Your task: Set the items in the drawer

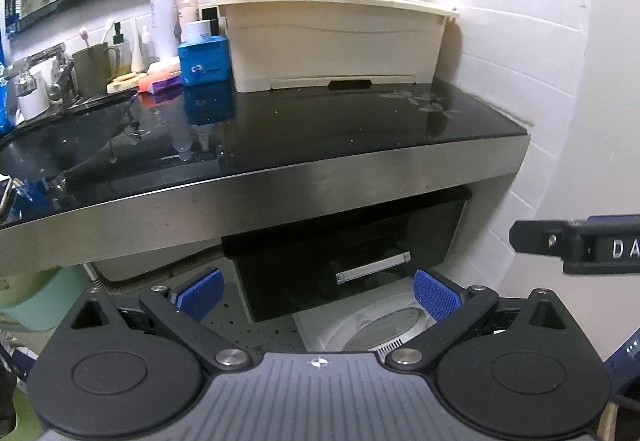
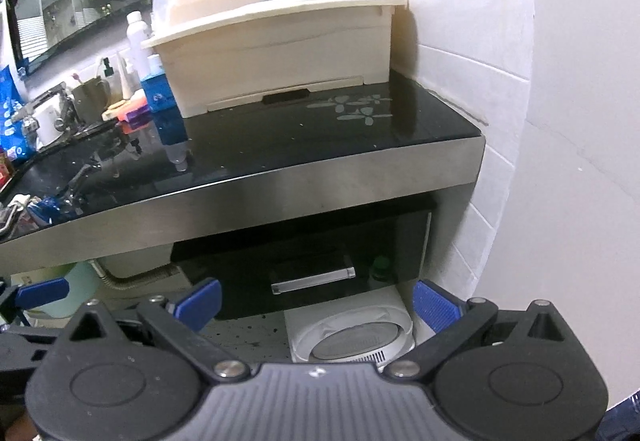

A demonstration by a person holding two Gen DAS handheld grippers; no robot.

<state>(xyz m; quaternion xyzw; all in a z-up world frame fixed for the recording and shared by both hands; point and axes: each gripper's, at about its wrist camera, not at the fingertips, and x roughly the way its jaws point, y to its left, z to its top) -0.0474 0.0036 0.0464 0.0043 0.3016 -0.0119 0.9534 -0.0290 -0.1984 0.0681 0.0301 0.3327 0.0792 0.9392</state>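
A glossy black drawer (image 1: 320,265) with a silver bar handle (image 1: 372,267) hangs shut under the black countertop (image 1: 320,133); it also shows in the right wrist view (image 2: 304,261) with its handle (image 2: 313,279). My left gripper (image 1: 318,295) is open and empty, in front of the drawer and a little below its handle. My right gripper (image 2: 316,305) is open and empty, also facing the drawer just below the handle. On the counter stand a blue box (image 1: 205,59), a white bottle (image 1: 163,15) and other toiletries.
A cream dish-rack box (image 1: 332,41) sits on the counter against the tiled wall (image 1: 520,41). A sink with tap (image 1: 52,81) is at the left. A white round appliance (image 2: 352,337) stands on the floor under the drawer. The right gripper's body (image 1: 580,247) shows at the right edge.
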